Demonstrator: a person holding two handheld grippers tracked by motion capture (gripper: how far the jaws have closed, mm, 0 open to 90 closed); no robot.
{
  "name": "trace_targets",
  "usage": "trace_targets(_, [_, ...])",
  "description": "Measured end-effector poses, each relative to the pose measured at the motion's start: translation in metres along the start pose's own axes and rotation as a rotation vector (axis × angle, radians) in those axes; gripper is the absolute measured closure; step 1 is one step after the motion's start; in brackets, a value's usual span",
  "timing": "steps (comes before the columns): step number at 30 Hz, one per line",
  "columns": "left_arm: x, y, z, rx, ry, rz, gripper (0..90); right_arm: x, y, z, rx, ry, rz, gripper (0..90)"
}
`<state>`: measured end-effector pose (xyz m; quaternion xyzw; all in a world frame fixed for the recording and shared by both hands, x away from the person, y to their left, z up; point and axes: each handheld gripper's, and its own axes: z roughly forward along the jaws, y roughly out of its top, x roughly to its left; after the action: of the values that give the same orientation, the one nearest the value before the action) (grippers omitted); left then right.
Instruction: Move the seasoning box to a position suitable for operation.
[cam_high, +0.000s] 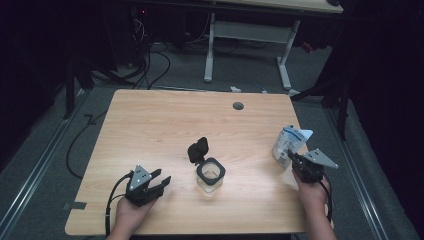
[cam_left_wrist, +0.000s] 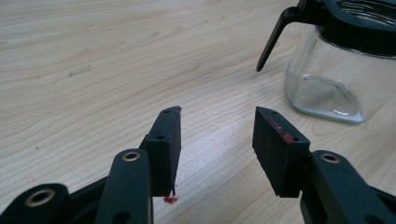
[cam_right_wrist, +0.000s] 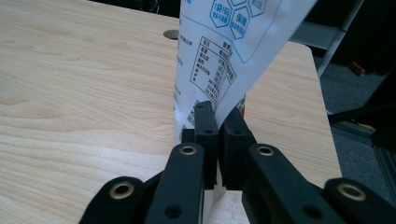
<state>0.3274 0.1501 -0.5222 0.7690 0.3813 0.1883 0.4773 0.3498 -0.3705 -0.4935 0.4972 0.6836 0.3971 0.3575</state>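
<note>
The right tool (cam_high: 295, 161) stands at the right edge of the bench (cam_high: 150, 130), its jaws pinched tight on the lower edge of a white printed pouch (cam_high: 290, 142). In the right gripper view the two pads meet on the pouch (cam_right_wrist: 219, 60) material with no gap between them, and the pouch rises upright and slightly tilted above the jaws. The grip is therefore made; whether the pouch base touches the bench or has cleared it cannot be told.

The left tool (cam_high: 157, 182) rests near the front left of the bench, jaws moderately wide and holding nothing. The left gripper view shows bare wood between its two pads (cam_left_wrist: 168, 140).

A clear glass jar (cam_high: 210, 176) with a black rim stands at the bench centre, just right of the left tool and well apart from the pouch. Its black hinged lid (cam_high: 198, 149) is flipped up and back, so the mouth is open. In the left gripper view the jar (cam_left_wrist: 336, 79) appears empty.

Judged status:
1. Jar opened: done.
2. Pouch gripped: done.
3. Pouch carried to the jar: not yet done.
4. Contents poured, presumably the aim: not yet done; whether the pouch top is open cannot be told.
5. Left tool steadying the jar: not yet done.
</note>
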Motion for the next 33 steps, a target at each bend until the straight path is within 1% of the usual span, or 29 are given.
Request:
trace_targets(4, [-0.001,0.0,0.0,0.001,-0.007,-0.001,51.3,0.0,0.002,0.0,0.012,0.014,0.006,88.5])
trace_targets(8, [-0.001,0.0,0.001,0.0,-0.017,-0.003,50.7,0.002,0.008,-0.003,0.033,0.027,-0.004,88.9])
trace_targets(9, [-0.002,0.0,0.001,-0.002,-0.024,-0.005,50.4,0.005,0.011,-0.005,0.037,0.031,-0.019,89.1])
trace_targets(11, [-0.002,0.0,0.001,-0.001,-0.028,-0.004,50.1,0.006,0.014,-0.006,0.04,0.037,-0.024,89.2])
trace_targets(12, [-0.002,0.0,0.001,-0.001,-0.029,-0.003,50.0,0.007,0.017,-0.007,0.046,0.05,-0.015,89.3])
trace_targets(13, [-0.003,0.0,0.001,-0.004,-0.033,0.0,49.8,0.009,0.02,-0.009,0.055,0.065,-0.019,89.4])
trace_targets(14, [-0.003,0.0,0.001,-0.004,-0.033,0.0,49.6,0.009,0.02,-0.009,0.055,0.065,-0.019,89.4])
trace_targets(15, [-0.004,0.0,0.001,-0.005,-0.038,0.003,49.5,0.011,0.024,-0.011,0.068,0.091,-0.01,89.4])
trace_targets(16, [-0.004,0.0,0.001,-0.005,-0.038,0.003,49.4,0.011,0.024,-0.011,0.068,0.091,-0.01,89.4])
trace_targets(18, [-0.004,0.0,0.001,-0.005,-0.043,0.004,49.3,0.012,0.027,-0.012,0.078,0.113,-0.005,89.4])
trace_targets(19, [-0.004,0.0,0.001,-0.007,-0.047,0.003,49.3,0.014,0.03,-0.015,0.1,0.131,0.0,89.5])
trace_targets(20, [-0.004,0.0,0.002,-0.009,-0.051,0.0,49.3,0.014,0.03,-0.015,0.1,0.131,0.0,89.5])
trace_targets(23, [-0.004,0.0,0.001,-0.017,-0.061,-0.002,49.0,0.018,0.035,-0.018,0.126,0.147,-0.005,89.4])
trace_targets(24, [-0.004,0.0,0.001,-0.019,-0.064,-0.002,48.7,0.021,0.038,-0.021,0.136,0.161,-0.011,89.5])
trace_targets(26, [-0.005,0.0,0.001,-0.027,-0.072,0.001,48.6,0.023,0.04,-0.023,0.142,0.169,-0.016,89.5])
trace_targets(27, [-0.006,0.0,0.001,-0.033,-0.081,0.005,48.2,0.026,0.042,-0.025,0.157,0.178,-0.019,89.4])
trace_targets(28, [-0.006,0.0,0.001,-0.033,-0.081,0.005,48.0,0.026,0.042,-0.025,0.157,0.178,-0.019,89.4])
trace_targets(29, [-0.007,0.0,0.001,-0.038,-0.088,0.009,47.9,0.03,0.044,-0.029,0.175,0.179,-0.032,89.4])
trace_targets(30, [-0.007,0.0,0.001,-0.038,-0.088,0.009,47.8,0.03,0.044,-0.029,0.175,0.179,-0.032,89.4])
trace_targets(32, [-0.008,0.0,0.001,-0.04,-0.095,0.015,47.7,0.034,0.046,-0.032,0.189,0.187,-0.048,89.4])
trace_targets(33, [-0.008,0.0,0.001,-0.041,-0.099,0.016,47.5,0.036,0.047,-0.033,0.197,0.187,-0.048,89.4])
